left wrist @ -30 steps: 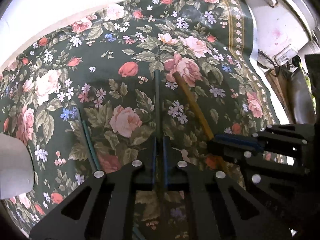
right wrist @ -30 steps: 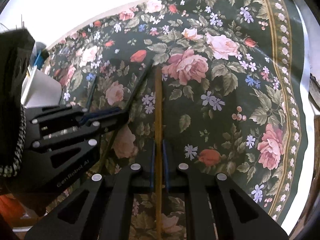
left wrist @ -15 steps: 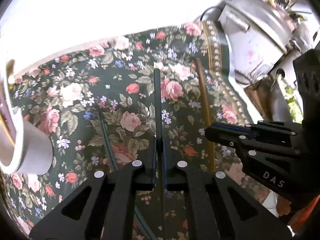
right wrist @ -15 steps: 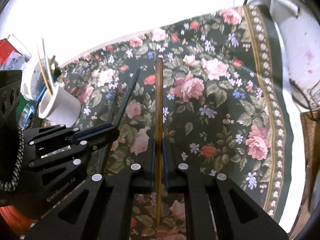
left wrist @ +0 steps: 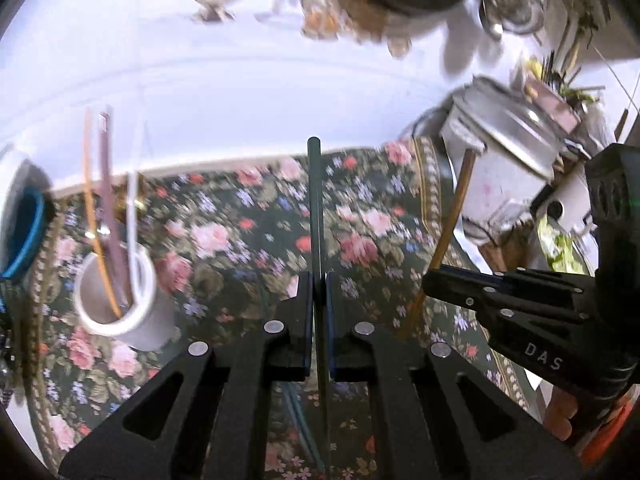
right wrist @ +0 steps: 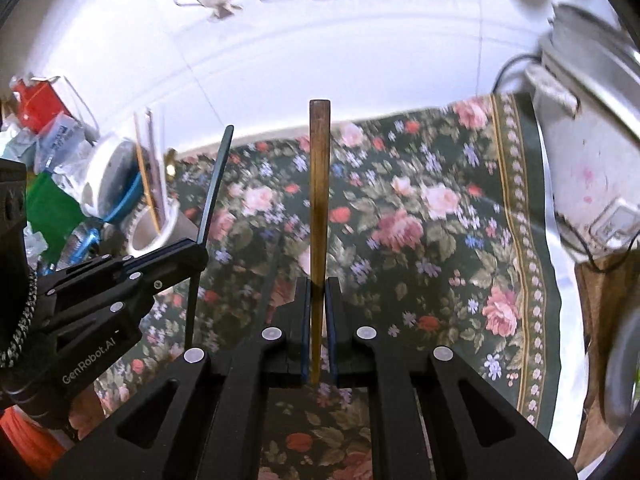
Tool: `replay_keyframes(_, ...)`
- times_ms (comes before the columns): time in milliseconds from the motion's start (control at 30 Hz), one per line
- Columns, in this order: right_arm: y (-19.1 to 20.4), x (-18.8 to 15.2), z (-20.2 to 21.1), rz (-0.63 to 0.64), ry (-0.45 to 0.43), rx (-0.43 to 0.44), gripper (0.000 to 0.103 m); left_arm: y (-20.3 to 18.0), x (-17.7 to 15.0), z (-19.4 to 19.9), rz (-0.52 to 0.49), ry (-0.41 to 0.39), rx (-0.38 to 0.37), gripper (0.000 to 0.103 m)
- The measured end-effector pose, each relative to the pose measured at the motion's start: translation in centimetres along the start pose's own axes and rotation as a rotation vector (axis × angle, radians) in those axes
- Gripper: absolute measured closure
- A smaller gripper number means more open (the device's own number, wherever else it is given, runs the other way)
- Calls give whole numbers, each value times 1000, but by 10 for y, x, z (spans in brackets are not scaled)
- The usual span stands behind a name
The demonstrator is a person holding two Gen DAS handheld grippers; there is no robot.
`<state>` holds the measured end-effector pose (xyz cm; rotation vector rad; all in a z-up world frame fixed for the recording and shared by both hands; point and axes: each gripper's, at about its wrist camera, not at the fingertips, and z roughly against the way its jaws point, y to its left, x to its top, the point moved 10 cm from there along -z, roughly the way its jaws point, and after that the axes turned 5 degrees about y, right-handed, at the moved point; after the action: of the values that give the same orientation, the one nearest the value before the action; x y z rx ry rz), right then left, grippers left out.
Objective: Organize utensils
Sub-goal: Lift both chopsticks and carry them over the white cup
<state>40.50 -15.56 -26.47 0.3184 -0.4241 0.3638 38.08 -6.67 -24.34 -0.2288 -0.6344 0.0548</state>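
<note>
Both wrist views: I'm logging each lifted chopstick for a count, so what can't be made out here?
- Dark chopstick, left view: lower end hidden behind the left claw.
- Brown chopstick, right view: lower end hidden by the right claw.
- White cup, left view: motion blur smears the sticks inside; count unclear.

Floral tablecloth [right wrist: 420,220]; white appliance [left wrist: 508,160] at its right edge.

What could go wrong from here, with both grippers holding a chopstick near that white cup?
1. The left gripper and right gripper pinch the dark chopstick and wooden chopstick near the low end; either could pivot or slip.
2. The white cup already holds upright sticks; insertion may knock them or tip it.
3. The grippers are close together and might collide.
</note>
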Motion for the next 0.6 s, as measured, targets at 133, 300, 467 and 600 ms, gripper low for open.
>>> replay_keyframes(133, 20, 17, 16, 37, -46, 24, 96, 15, 16, 22, 29, -67, 42, 99)
replay_keyframes(300, 47, 38, 31, 103, -93, 62, 96, 36, 33, 47, 71, -147, 97, 99)
replay_keyframes(467, 78, 58, 41, 173, -129, 100, 96, 68, 49, 74, 114, -225, 157, 99)
replay_keyframes(600, 109, 72, 45, 212, -151, 130, 96, 93, 61, 88, 119, -264, 187, 99)
